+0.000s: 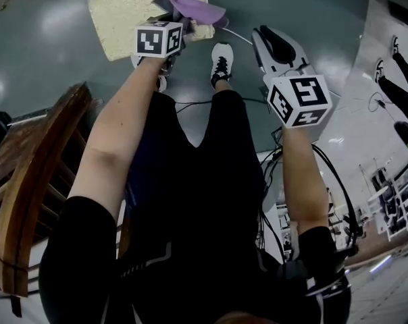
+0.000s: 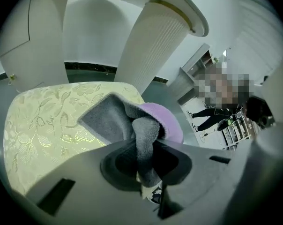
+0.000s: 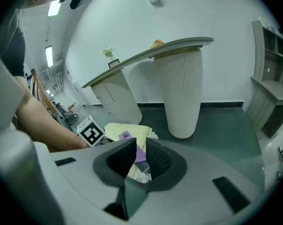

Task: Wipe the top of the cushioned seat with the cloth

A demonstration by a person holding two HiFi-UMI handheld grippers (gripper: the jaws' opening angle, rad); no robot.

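A: Left gripper (image 2: pixel 144 162) state?

B: Clamped on the cloth (image 2: pixel 148 125). Grey fold pinched deep between the pads, purple side bulging out past the tips.

A: Cloth location?

B: Hanging from that grip, over the near right corner of the cushioned seat (image 1: pixel 119 15) in the head view. Can't tell whether touching the fabric or just above it.

A: Right gripper (image 3: pixel 140 161)?

B: Jaws apart, nothing between them. Only the far-off cloth and seat showing through the gap. Held off to the right, well apart from the seat.

A: Handling of the cloth?

B: Soft, limp, light, by the look of it. Bunches instead of lying flat. No stiffness, so likely drags behind the jaws rather than pushing ahead.

A: Where to grip?

B: On a thick gathered fold, as now, deep in the pads. A thin edge grip would probably slip out once dragged over the raised floral weave. Better with a loose tail trailing to cover more surface.

A: Seat itself?

B: Cream brocade, padded, probably gives under pressure. Textured, so some drag expected. Light strokes should do.

A: Risks?

B: Cloth pulling free mid-stroke, or balling up so only the gripper tips rub the fabric. Seat maybe shifting if pushed hard, so steady its edge with the free gripper if needed.

A: Progress?

B: Early, judging by it. Most of the top bare ahead.
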